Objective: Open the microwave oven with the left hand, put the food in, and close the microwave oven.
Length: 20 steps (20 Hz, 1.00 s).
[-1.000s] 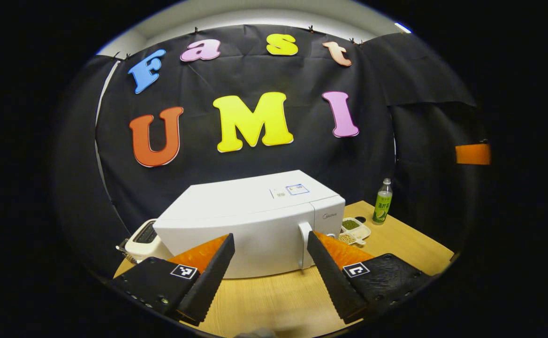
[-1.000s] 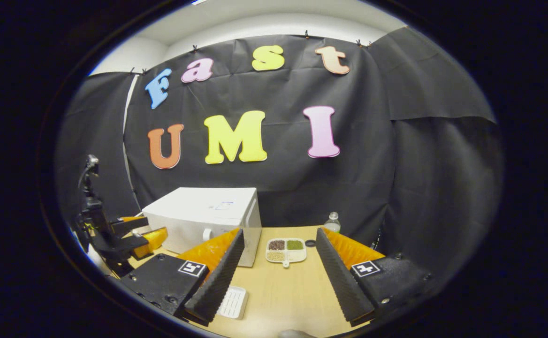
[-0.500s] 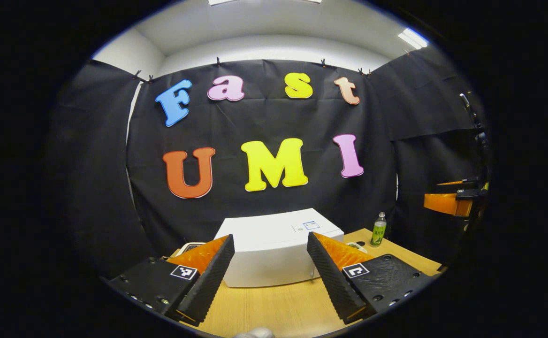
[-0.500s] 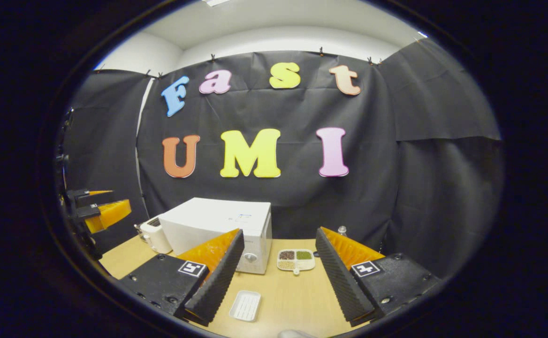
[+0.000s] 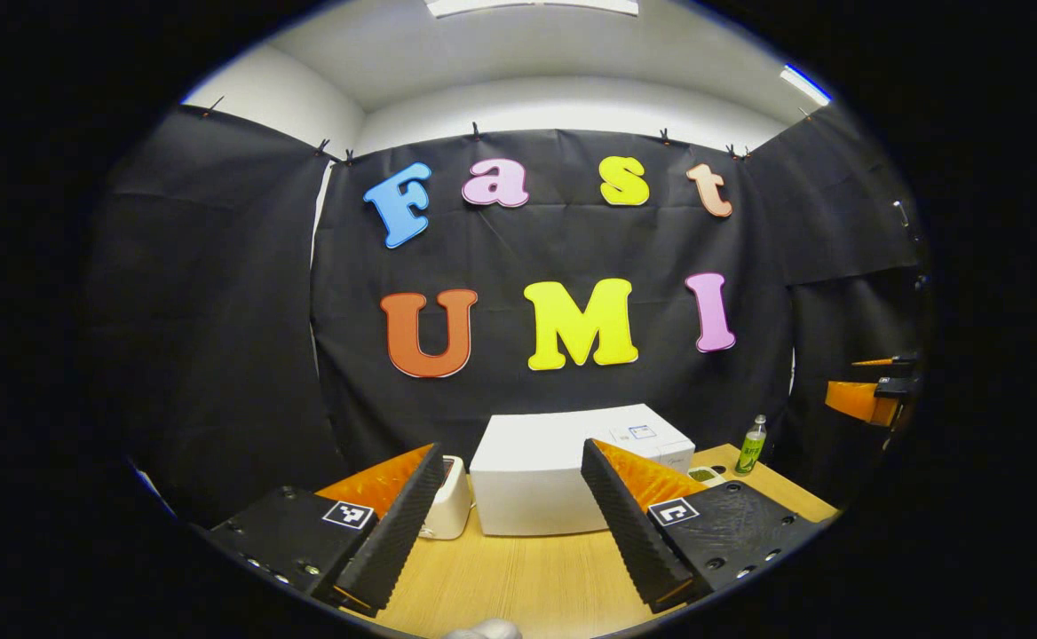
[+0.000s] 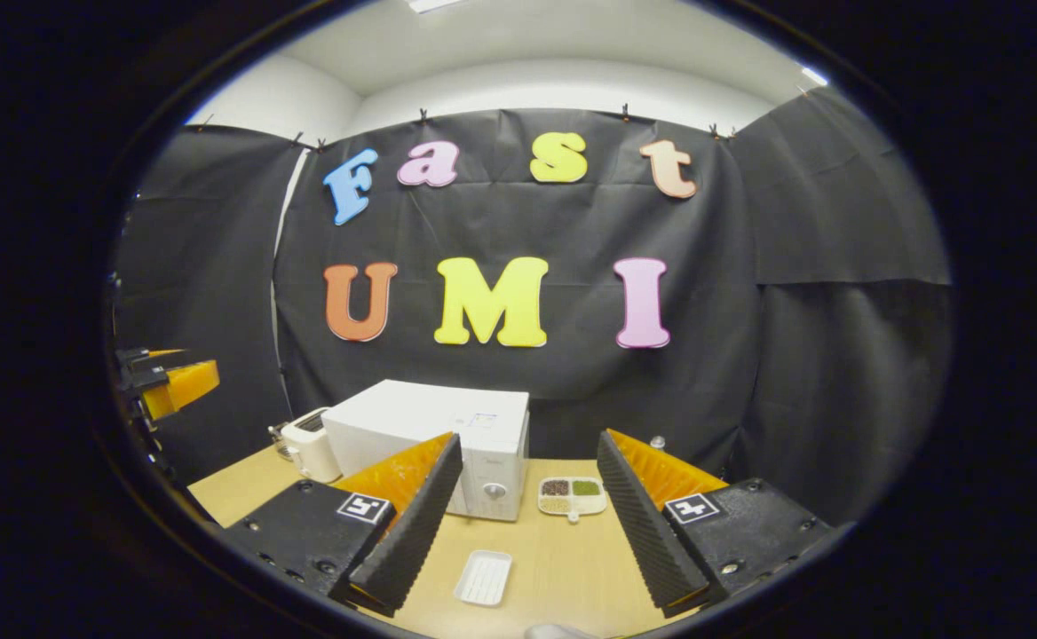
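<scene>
Both grippers stand with fingers spread apart and nothing between them: the left gripper [image 5: 511, 524] and the right gripper [image 6: 526, 524] hang above the wooden table [image 5: 518, 577], well back from the work.

From left to right in the right gripper view: a small white toaster [image 6: 312, 444], the white microwave oven [image 6: 434, 426] with its door closed, the compartmented food tray [image 6: 572, 497] just beside the oven's right side, and an empty white tray [image 6: 483, 577] nearer the camera.

Recommended procedure for the opening step:
1. Advance the left gripper toward the door's handle side.
2. Clamp the handle squarely.
3. Pull along the door's arc; a straight tug may slide the oven.
</scene>
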Each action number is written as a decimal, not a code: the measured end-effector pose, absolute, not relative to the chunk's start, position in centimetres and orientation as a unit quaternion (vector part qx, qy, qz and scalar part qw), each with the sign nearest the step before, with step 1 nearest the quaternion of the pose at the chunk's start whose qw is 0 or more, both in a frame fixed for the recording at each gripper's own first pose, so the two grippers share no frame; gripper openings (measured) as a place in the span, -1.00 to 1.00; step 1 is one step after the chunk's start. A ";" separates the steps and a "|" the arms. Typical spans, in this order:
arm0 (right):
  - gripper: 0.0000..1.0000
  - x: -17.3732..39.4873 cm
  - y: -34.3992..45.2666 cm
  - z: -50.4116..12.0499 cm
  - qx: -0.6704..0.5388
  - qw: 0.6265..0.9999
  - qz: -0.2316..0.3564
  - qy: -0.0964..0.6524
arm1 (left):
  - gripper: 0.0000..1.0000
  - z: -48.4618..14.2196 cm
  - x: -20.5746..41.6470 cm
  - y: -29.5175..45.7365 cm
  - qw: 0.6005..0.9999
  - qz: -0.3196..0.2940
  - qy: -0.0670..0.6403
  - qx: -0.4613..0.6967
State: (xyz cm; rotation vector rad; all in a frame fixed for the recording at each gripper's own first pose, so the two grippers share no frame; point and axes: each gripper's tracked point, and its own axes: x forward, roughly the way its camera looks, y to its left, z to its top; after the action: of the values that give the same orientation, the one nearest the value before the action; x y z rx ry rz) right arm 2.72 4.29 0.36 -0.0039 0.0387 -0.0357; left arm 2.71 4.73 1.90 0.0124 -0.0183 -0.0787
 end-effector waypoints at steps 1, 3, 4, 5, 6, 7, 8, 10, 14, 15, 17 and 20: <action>0.95 2.6 4.4 0.6 -0.003 1.000 -0.018 0.017 | 0.92 2.0 2.6 4.7 0.999 -0.041 -0.011 0.005; 0.95 2.3 4.8 1.2 0.001 1.000 -0.017 0.013 | 0.92 2.6 2.3 4.7 0.999 -0.044 -0.016 -0.001; 0.95 2.1 4.8 1.5 0.002 1.000 -0.018 0.010 | 0.92 3.0 2.1 4.8 0.999 -0.046 -0.019 -0.004; 0.95 2.0 4.8 1.8 0.001 1.000 -0.021 0.007 | 0.92 3.2 2.1 4.7 0.999 -0.050 -0.021 -0.007; 0.95 1.9 4.7 1.9 0.001 1.000 -0.024 0.006 | 0.93 3.4 2.0 4.7 0.998 -0.051 -0.024 -0.007; 0.95 1.9 5.0 2.0 0.005 1.000 -0.021 0.007 | 0.92 3.7 1.9 4.6 0.998 -0.054 -0.028 -0.006; 0.95 1.7 5.3 2.1 0.009 1.000 -0.018 0.006 | 0.92 3.9 1.9 4.6 0.998 -0.055 -0.030 -0.005; 0.95 1.6 5.4 2.5 0.016 1.000 -0.018 0.003 | 0.92 4.2 1.8 4.6 0.998 -0.057 -0.032 -0.004; 0.95 1.3 5.5 3.3 0.015 1.000 -0.021 -0.008 | 0.92 4.7 1.7 5.3 0.998 -0.052 -0.036 -0.005; 0.95 1.3 5.6 3.4 0.015 1.000 -0.021 -0.008 | 0.92 4.8 1.6 5.4 0.998 -0.051 -0.037 -0.007; 0.95 1.0 5.9 3.6 0.014 1.000 -0.018 -0.009 | 0.92 5.3 1.3 5.4 0.998 -0.053 -0.042 -0.013; 0.95 0.7 6.0 3.8 0.008 1.000 -0.019 -0.010 | 1.00 5.5 1.1 5.5 0.997 -0.053 -0.046 -0.013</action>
State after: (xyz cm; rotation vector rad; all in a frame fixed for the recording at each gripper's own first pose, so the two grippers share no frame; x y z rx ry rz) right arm 0.74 6.00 3.79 0.0162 -0.0197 -0.0372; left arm 1.10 5.46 5.48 -0.0254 -0.0917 -0.1070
